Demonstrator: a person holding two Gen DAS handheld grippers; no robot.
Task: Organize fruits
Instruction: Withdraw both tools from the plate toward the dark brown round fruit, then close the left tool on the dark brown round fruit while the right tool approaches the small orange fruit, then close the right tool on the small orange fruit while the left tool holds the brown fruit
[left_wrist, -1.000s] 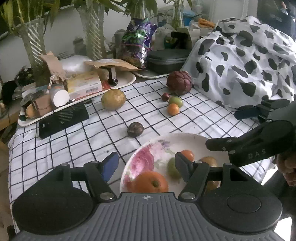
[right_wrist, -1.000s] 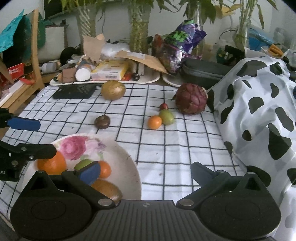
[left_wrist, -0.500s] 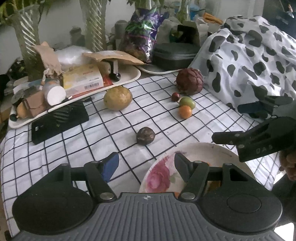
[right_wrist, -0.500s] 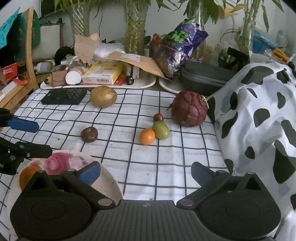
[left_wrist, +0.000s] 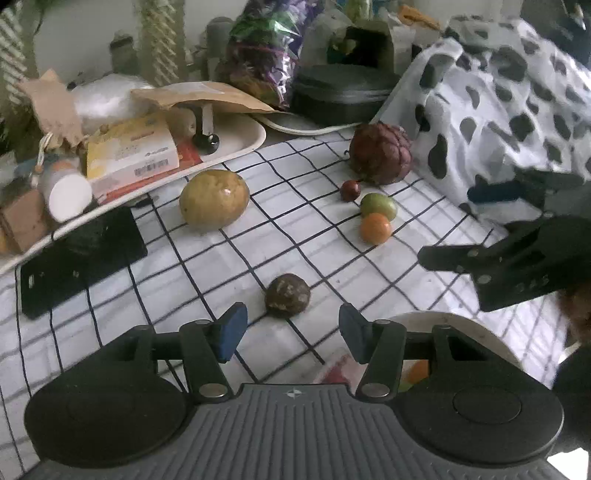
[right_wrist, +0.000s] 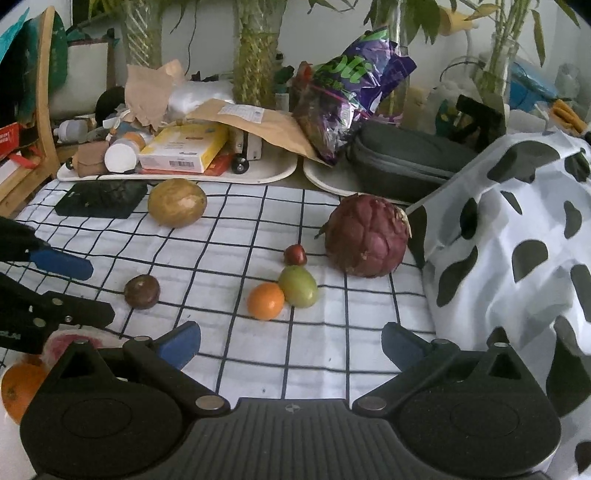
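Observation:
On the checked cloth lie a dark brown passion fruit (left_wrist: 287, 295) (right_wrist: 142, 291), a large yellow-brown fruit (left_wrist: 213, 199) (right_wrist: 176, 202), a small orange (left_wrist: 375, 228) (right_wrist: 266, 301), a green fruit (left_wrist: 378, 206) (right_wrist: 298, 286), a small dark red fruit (left_wrist: 350, 190) (right_wrist: 295, 254) and a big purple-red scaly fruit (left_wrist: 380, 153) (right_wrist: 367, 236). My left gripper (left_wrist: 291, 332) is open and empty, just short of the passion fruit. My right gripper (right_wrist: 290, 341) is open and empty, near the orange and green fruit. The flowered plate (left_wrist: 461, 328) with an orange (right_wrist: 20, 384) lies below both grippers, mostly hidden.
A white tray (right_wrist: 258, 176) with boxes and bottles stands at the back, a black flat case (left_wrist: 79, 254) in front of it. A dark zip case (right_wrist: 402, 162), a purple bag (right_wrist: 351, 92) and vases stand behind. A cow-print cloth (right_wrist: 517, 240) rises on the right.
Both grippers have moved forward off the plate toward the loose fruits. The plate has slid almost out of both views. Both grippers stay open and empty.

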